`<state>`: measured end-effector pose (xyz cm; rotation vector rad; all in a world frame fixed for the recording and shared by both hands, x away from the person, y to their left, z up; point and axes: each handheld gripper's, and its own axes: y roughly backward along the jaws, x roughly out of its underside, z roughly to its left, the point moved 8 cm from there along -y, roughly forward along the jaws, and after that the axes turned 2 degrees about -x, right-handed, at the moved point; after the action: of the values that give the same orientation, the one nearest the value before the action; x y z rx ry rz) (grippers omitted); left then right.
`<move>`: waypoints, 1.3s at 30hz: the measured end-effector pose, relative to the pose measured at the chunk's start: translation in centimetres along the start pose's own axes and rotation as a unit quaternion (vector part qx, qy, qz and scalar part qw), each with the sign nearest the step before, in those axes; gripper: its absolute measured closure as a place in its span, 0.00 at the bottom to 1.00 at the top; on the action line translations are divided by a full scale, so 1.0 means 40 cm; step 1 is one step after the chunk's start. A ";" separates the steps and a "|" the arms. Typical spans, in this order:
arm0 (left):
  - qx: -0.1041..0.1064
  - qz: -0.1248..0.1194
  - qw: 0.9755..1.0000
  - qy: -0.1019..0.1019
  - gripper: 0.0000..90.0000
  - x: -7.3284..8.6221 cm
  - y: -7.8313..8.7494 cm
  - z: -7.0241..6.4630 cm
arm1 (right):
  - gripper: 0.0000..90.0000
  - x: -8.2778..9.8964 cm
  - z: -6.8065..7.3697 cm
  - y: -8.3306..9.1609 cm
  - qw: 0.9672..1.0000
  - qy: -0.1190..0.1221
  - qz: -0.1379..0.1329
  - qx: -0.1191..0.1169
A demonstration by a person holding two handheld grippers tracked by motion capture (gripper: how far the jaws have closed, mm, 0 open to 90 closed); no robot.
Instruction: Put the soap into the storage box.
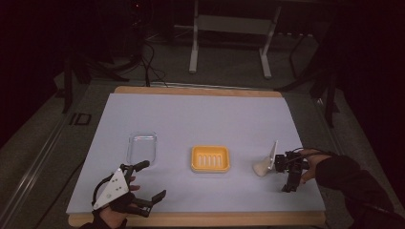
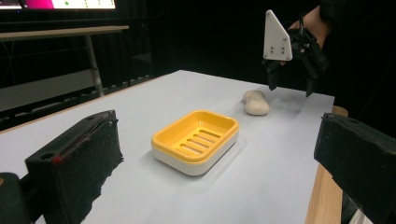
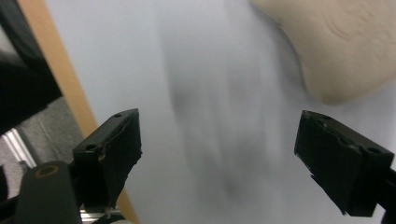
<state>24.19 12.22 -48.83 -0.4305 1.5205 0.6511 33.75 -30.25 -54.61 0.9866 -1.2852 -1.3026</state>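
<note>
One bar of soap (image 1: 261,167) lies on the worktop (image 1: 200,119), just beside the right gripper (image 1: 288,177), whose jaws are spread and empty. One yellow soap dish (image 1: 210,159) and one clear lid (image 1: 142,147) sit nearby. The left gripper (image 1: 150,181) has its jaws spread too.

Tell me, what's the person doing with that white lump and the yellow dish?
A person holds a grabbing tool in each hand at a table. The right tool hangs open just above a pale bar of soap lying on the white cover, not touching it. A yellow soap dish sits in the middle with nothing in it, and a clear plastic lid lies farther left. The left tool waits open near the table's front edge, holding nothing.
</note>
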 end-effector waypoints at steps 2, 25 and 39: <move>0.000 0.001 1.000 -0.001 0.01 0.001 0.000 0.000 | 0.17 0.007 -0.016 0.002 1.000 0.003 -0.010 0.011; -0.011 0.000 1.000 0.005 0.01 0.003 0.009 -0.002 | 0.21 0.005 -0.120 0.002 0.998 0.023 -0.033 0.049; -0.009 0.000 1.000 0.005 0.01 0.003 0.013 -0.008 | 0.22 -0.085 -0.118 0.024 0.992 0.079 -0.070 0.076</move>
<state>23.62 12.44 -48.90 -0.4480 1.5262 0.6642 39.01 -27.58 -54.45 1.2814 -1.2242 -1.2194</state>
